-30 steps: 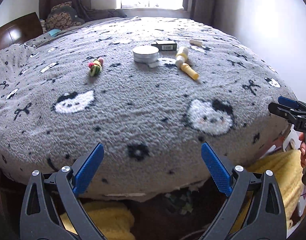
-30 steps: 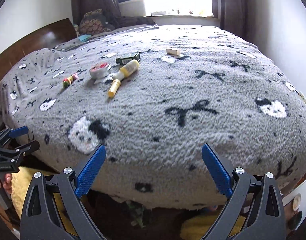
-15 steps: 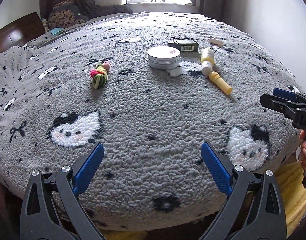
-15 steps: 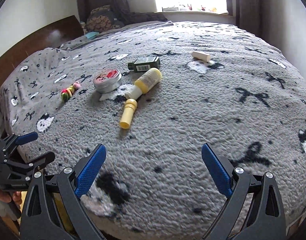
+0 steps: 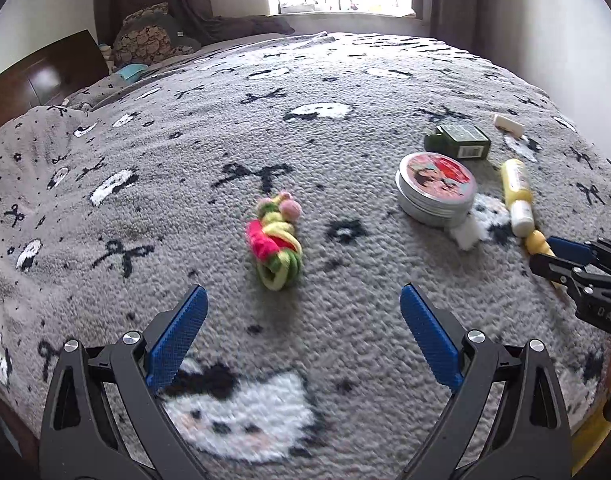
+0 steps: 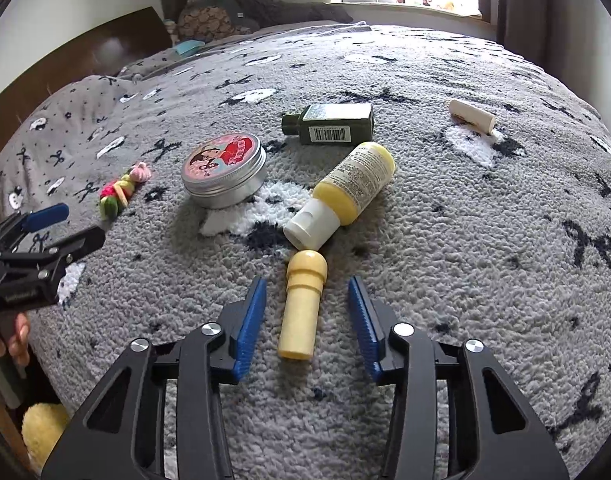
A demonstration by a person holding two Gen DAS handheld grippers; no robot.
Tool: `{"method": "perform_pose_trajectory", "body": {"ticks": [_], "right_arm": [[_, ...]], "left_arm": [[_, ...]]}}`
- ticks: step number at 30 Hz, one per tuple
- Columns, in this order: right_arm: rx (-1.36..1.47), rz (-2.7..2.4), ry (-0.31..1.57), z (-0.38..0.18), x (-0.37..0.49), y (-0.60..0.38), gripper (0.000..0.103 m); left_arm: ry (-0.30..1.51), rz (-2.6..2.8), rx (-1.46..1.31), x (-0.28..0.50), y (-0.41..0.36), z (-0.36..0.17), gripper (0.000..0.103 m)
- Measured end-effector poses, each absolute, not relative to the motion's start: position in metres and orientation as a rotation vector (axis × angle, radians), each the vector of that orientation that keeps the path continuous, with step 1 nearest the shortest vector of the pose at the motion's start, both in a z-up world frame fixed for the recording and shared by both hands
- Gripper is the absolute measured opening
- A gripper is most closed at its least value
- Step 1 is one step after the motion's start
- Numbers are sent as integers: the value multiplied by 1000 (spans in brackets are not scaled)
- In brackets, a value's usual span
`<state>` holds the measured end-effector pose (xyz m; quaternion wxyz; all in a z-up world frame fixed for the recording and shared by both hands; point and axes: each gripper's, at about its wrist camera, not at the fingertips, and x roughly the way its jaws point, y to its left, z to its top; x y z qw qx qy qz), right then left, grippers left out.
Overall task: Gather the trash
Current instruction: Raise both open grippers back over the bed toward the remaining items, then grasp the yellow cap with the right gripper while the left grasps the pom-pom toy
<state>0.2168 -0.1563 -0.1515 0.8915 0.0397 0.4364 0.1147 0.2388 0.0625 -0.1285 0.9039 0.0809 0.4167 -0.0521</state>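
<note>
On the blanket (image 6: 445,240), a yellow tube (image 6: 301,312) is bracketed by the closing jaws of the right gripper (image 6: 305,316), pads not yet touching it. The left gripper (image 5: 301,332) is held wide open, empty, just short of the hair ties (image 5: 275,240).

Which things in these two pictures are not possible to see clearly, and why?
- Left wrist view: the yellow tube is mostly hidden behind the right claw.
- Right wrist view: label text on the yellow bottle and green bottle is too small to read.
- Both views: the floor beside the blanket is cut off by the edge.
</note>
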Motion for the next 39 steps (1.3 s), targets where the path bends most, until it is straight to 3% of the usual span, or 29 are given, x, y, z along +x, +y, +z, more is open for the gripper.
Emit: {"method": "perform_pose_trajectory", "body": {"ticks": [4,7,8,12,39], "right_arm": [[76,233,912,-157,226,-154,32],[40,229,910,-160,228,-150,27],[28,229,908,-160,228,-149,24],[15,235,900,-160,226,-149,22],[62,189,826,-121,68,-236,22]], "left_arm": [[878,-102,152,268,71,-138,80],[901,-112,133,282,77,-148,59],[912,-121,124,285,78,-152,46],[912,-155,110,284,77,-154,26],[817,-403,118,79,-47,-114,22]]}}
